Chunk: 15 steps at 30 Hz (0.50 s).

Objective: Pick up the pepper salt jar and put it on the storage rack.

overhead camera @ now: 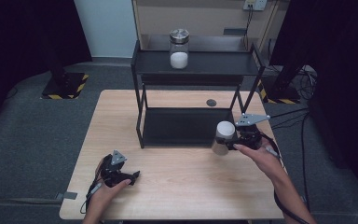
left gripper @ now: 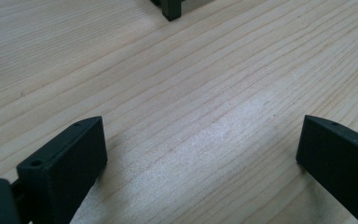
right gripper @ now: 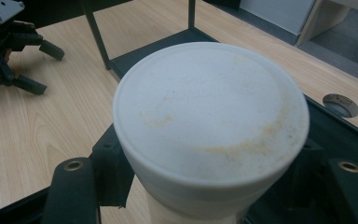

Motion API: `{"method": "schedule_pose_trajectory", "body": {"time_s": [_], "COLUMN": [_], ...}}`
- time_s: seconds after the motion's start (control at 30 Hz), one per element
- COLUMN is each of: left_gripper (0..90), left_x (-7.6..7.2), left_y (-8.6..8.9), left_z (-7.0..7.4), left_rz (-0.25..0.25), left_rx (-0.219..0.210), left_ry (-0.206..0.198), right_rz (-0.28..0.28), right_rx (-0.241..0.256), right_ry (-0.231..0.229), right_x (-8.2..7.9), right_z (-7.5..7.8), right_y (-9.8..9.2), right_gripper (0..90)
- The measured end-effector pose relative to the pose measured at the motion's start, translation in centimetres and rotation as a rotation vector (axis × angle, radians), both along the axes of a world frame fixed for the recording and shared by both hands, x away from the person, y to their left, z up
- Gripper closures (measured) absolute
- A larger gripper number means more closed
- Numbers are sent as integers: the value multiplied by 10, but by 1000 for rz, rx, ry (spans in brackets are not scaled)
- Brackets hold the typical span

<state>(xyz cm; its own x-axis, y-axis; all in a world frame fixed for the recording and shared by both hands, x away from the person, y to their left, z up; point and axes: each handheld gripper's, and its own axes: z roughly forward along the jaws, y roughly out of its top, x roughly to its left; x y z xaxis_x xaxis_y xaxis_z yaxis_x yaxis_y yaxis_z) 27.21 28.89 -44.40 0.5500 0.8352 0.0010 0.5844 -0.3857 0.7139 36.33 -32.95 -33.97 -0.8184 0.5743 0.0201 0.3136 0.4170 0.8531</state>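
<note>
A white-lidded jar [overhead camera: 223,136] hangs just above the table at the front right corner of the black shelf rack [overhead camera: 196,70], with my right gripper [overhead camera: 235,142] shut on it. In the right gripper view the jar's stained white lid [right gripper: 209,116] sits between the two black jaws. My left gripper [overhead camera: 133,177] rests low on the table at the front left, open, with bare wood between its jaws [left gripper: 200,149]. A glass jar of white powder [overhead camera: 179,49] with a metal lid stands on the rack's top shelf.
The rack's lower shelf [overhead camera: 182,127] lies on the wooden table [overhead camera: 177,186]. A round cable hole [overhead camera: 211,102] is in the tabletop behind the rack. A rack leg [left gripper: 171,10] stands ahead of the left gripper. Cables trail off the right side.
</note>
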Motion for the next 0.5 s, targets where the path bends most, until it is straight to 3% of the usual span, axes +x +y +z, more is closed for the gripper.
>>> {"method": "schedule_pose_trajectory", "body": {"time_s": [0.5], "left_gripper": [6], "left_x": [0], "left_y": [0], "left_z": [0], "left_rz": [0], "left_rx": [0], "left_ry": [0], "right_rz": [-7], "right_rx": [-3], "right_ry": [0], "right_x": [7], "right_z": [15], "right_y": [1], "right_gripper": [346]}}
